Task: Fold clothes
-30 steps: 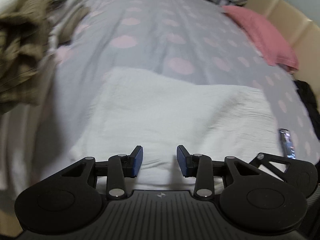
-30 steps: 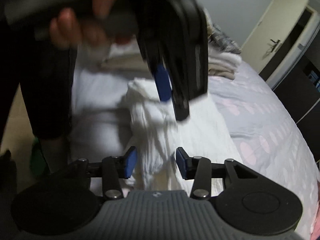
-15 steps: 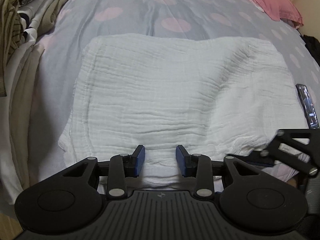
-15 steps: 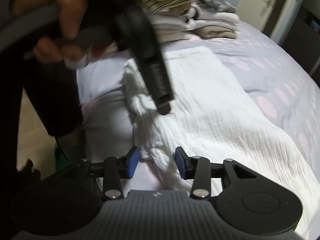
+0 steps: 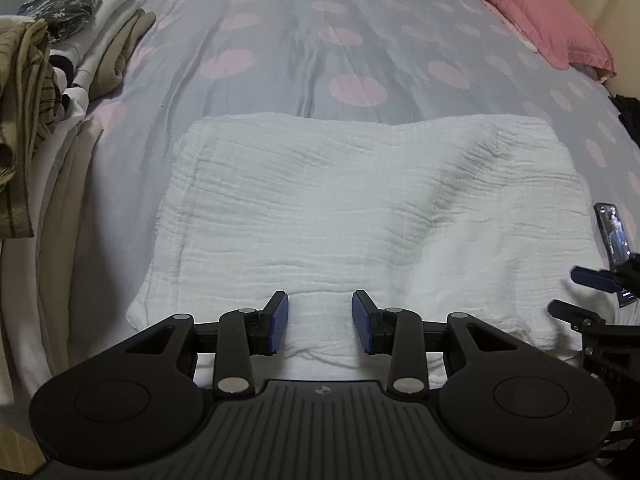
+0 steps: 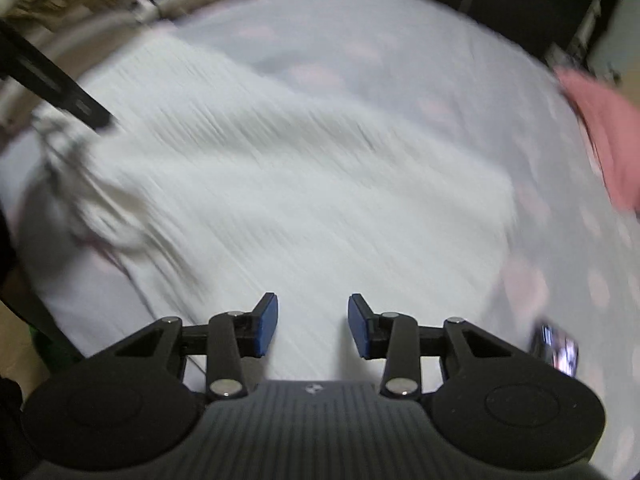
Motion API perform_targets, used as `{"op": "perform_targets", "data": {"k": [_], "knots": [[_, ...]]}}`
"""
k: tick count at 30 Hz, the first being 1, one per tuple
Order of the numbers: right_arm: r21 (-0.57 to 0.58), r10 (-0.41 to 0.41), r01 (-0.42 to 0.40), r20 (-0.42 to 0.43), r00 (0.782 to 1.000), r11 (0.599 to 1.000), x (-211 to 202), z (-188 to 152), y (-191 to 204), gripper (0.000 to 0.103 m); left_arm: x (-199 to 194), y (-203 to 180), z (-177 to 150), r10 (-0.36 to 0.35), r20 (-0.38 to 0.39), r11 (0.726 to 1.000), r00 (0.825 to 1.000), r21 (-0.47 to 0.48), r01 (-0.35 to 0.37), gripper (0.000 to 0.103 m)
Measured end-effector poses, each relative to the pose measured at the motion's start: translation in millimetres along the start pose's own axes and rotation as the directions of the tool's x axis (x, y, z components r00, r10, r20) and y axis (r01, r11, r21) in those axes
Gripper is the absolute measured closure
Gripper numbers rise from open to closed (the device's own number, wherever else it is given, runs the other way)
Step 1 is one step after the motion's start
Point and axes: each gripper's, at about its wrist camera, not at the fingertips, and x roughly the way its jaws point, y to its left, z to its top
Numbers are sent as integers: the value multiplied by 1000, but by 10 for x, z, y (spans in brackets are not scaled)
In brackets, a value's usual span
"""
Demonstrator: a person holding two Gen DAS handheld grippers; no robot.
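Observation:
A white crinkled cloth lies folded flat on the grey bedspread with pink dots. My left gripper is open and empty over the cloth's near edge. My right gripper is open and empty above the same cloth; this view is motion-blurred. The right gripper's fingers also show at the right edge of the left wrist view. Part of the left gripper crosses the upper left of the right wrist view.
A pile of folded clothes lies along the bed's left side. A pink pillow is at the far right by the beige headboard. A phone lies right of the cloth, also in the right wrist view.
The right gripper has swung to the right across the cloth, blurring its view. The left gripper has settled low over the cloth's near edge. Both stayed open.

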Motion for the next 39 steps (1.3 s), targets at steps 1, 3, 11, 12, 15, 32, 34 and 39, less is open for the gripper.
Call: {"op": "perform_targets", "data": {"k": [1,3,11,12,15,32,34,39], "knots": [[20,10,-10,-33,999,1000,44,-59,-49,61,11,-9,8,5,-3,1000,1000,1,-5,70],[59,38,-33,-80,996,998,85,-165,-137,62,28,-15,19,11,-9,1000,1000,-2,-12,70],[60,64,-57,-121,991,997,-13,-354,-307,62,220,88,27,87,-90,996,992,-26,-90,67],[51,60,-55,-118,991,997,-21,-329,-259,61,220,88,32,88,-89,995,992,-28,-90,67],[50,72,-68,-96,993,996,-118,-276,-220,60,148,35,31,98,-51,995,994,-1,-98,67],[409,151,-119,-47,987,905,89,211,-1362,33,-52,70,501,-5,74,998,997,-66,10,65],[461,176,-138,-40,984,876,186,196,-1454,33,1,131,491,-10,65,995,998,-95,16,65],[532,209,-152,-47,977,833,466,192,-1531,37,123,199,468,-20,36,993,999,-115,24,65]]}}
